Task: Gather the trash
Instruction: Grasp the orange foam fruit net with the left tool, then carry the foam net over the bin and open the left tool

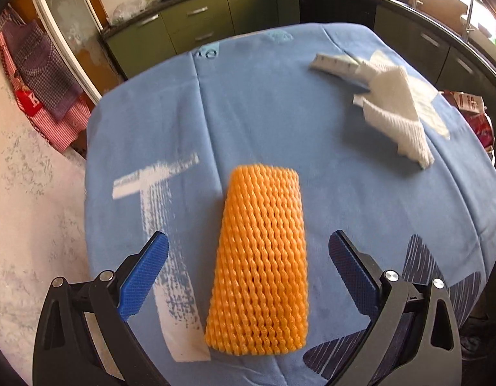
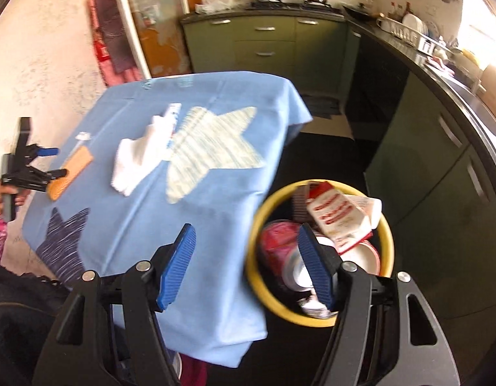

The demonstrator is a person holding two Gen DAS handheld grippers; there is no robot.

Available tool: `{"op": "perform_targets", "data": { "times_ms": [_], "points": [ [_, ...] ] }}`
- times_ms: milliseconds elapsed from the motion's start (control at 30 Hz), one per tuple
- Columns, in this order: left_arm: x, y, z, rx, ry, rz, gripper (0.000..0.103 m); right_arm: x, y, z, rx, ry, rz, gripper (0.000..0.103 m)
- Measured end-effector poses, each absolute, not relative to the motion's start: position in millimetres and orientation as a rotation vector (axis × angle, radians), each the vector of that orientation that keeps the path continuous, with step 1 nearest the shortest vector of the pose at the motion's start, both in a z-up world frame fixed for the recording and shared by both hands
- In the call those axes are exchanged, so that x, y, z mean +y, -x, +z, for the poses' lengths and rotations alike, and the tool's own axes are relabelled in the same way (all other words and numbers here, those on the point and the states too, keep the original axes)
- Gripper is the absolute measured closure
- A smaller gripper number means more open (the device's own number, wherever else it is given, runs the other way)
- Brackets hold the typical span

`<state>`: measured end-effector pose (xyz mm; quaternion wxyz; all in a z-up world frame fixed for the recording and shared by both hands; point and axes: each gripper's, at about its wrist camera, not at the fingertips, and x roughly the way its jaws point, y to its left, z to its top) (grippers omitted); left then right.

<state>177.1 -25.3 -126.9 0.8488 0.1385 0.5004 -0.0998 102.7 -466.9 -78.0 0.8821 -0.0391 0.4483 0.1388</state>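
Right up close, the left claw (image 1: 248, 257) is spread wide, blue pads (image 1: 145, 276) either side of an orange foam net (image 1: 260, 263), and not touching it. The net lies flat on the blue cloth of the surface (image 1: 280, 122), its long axis running from 6 o'clock up toward 12. Off at 2 o'clock from the net sits a crumpled white paper towel (image 1: 396, 112), and just beyond it, at its 11 o'clock, a flattened white wrapper (image 1: 334, 64) touches or slips under the towel; which, I cannot tell.

Over to the right wrist view: the right claw (image 2: 244, 263) is released too, nothing between its pads, hanging over the near edge of the surface (image 2: 215, 218) and a yellow-rimmed bin (image 2: 388, 241). The bin stands on the dark floor at 3 o'clock of the surface, packed with trash: a red-and-white carton (image 2: 338, 222) on top, something pink (image 2: 276, 244) and a can (image 2: 299, 270) beneath. From here the paper towel (image 2: 135, 164) lies at 10 o'clock, the wrapper (image 2: 170, 122) just past it, and the foam net (image 2: 70, 173) at the far left edge, where the left claw (image 2: 56, 160) straddles its end. Green kitchen cabinets (image 2: 264, 41) line the back wall at 12 o'clock.
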Motion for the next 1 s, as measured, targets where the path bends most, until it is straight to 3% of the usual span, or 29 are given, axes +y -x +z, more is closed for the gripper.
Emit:
{"op": "perform_targets", "data": {
  "times_ms": [100, 167, 200, 233, 267, 367, 400, 433, 700, 1000],
  "points": [
    [-25.2, -175.4, -140.1, 1.087, -0.286, -0.225, 0.009, -457.5, -99.6, -78.7, 0.926, 0.087, 0.305, 0.040],
    [-24.8, -176.0, -146.5, 1.111, -0.271, -0.235, 0.024, -454.6, -97.3, -79.1, 0.921, 0.089, 0.309, 0.040],
    [-23.3, -175.7, -149.1, 1.124, -0.256, -0.241, 0.038, -452.5, -95.9, -79.0, 0.918, 0.088, 0.307, 0.040],
    [-22.9, -175.2, -150.4, 1.131, -0.252, -0.246, 0.046, -451.9, -95.1, -79.0, 0.915, 0.084, 0.308, 0.040],
    [-23.6, -173.3, -150.9, 1.128, -0.262, -0.247, 0.048, -451.5, -94.4, -79.5, 0.913, 0.079, 0.311, 0.040],
    [-29.5, -166.3, -142.0, 1.084, -0.305, -0.249, 0.069, -451.3, -91.3, -81.2, 0.905, 0.071, 0.305, 0.040],
    [-31.3, -163.7, -134.9, 1.057, -0.304, -0.252, 0.084, -452.8, -91.6, -81.6, 0.904, 0.067, 0.304, 0.040],
    [-32.5, -163.2, -127.8, 1.038, -0.305, -0.256, 0.089, -454.4, -90.8, -81.6, 0.899, 0.061, 0.302, 0.040],
    [-98.9, -148.4, -73.2, 0.915, -0.390, -0.480, 0.090, -481.1, -69.1, -74.6, 0.842, -0.011, 0.244, 0.040],
    [-278.0, -136.0, -32.7, 0.832, -0.589, -0.955, 0.089, -545.5, -24.1, -66.5, 0.783, -0.148, 0.053, 0.040]
  ]
}}
